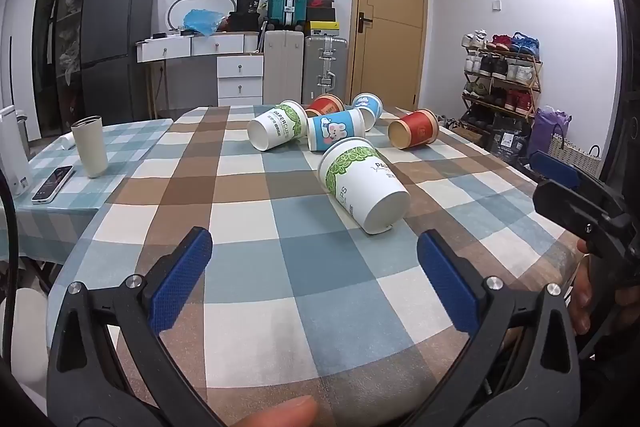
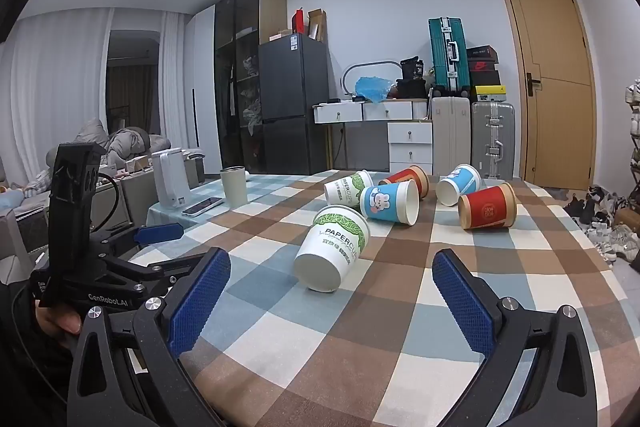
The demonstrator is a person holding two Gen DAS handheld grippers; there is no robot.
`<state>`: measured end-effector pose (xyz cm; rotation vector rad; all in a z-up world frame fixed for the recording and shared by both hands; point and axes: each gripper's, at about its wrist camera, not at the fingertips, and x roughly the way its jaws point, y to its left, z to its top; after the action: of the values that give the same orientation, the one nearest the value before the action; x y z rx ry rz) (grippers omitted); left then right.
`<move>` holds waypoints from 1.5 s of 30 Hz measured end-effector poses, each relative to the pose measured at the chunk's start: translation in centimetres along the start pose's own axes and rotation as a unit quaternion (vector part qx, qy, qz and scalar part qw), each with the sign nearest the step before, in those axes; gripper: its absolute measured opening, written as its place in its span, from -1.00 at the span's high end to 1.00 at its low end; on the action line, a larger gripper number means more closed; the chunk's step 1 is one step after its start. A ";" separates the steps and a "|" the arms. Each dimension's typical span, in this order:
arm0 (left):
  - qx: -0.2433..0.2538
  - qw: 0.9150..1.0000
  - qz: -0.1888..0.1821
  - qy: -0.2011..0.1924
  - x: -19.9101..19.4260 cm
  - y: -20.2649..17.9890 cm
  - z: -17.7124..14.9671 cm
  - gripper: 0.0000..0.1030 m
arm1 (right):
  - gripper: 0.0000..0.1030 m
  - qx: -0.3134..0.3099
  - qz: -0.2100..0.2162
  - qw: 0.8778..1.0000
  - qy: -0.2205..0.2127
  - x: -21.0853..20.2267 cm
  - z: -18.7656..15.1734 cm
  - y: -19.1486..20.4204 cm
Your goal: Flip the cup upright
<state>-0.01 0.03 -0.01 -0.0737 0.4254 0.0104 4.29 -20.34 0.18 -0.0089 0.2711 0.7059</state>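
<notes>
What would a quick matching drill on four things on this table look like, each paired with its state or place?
Things:
1. nearest green-leaf cup
2. rabbit cup
3. tumbler
4. phone

States:
A. stands upright on the side table
B. lies flat beside the tumbler
C. on its side, base toward the grippers
D. on its side, blue band, behind the nearest cup

Pairs: 1-C, 2-D, 3-A, 4-B

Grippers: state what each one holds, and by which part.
Nothing is held. The left gripper and right gripper are both open, short of the nearest cup.
</notes>
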 end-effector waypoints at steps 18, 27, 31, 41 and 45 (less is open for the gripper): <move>0.007 1.000 -0.001 0.001 0.5 -0.2 0.1 -0.99 | -1.00 0.002 0.001 1.000 0.003 0.1 0.0 0.1; 0.007 1.000 -0.001 0.001 0.4 -0.2 0.1 -0.99 | -1.00 0.001 0.000 1.000 0.003 0.1 -0.2 -0.2; 0.007 1.000 -0.001 0.000 0.4 -0.2 0.1 -0.99 | -1.00 0.001 -0.001 1.000 0.003 0.1 -0.2 -0.2; 0.008 1.000 -0.002 0.001 0.4 -0.2 0.1 -0.99 | -1.00 0.001 0.000 1.000 0.005 0.1 -0.1 -0.2; 0.007 1.000 -0.001 0.001 0.4 -0.2 0.1 -0.99 | -1.00 0.001 -0.001 1.000 0.004 0.1 -0.1 -0.3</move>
<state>0.42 -0.20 -0.10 -0.0594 0.4265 0.0061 4.52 -20.52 0.03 -0.0096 0.2802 0.7040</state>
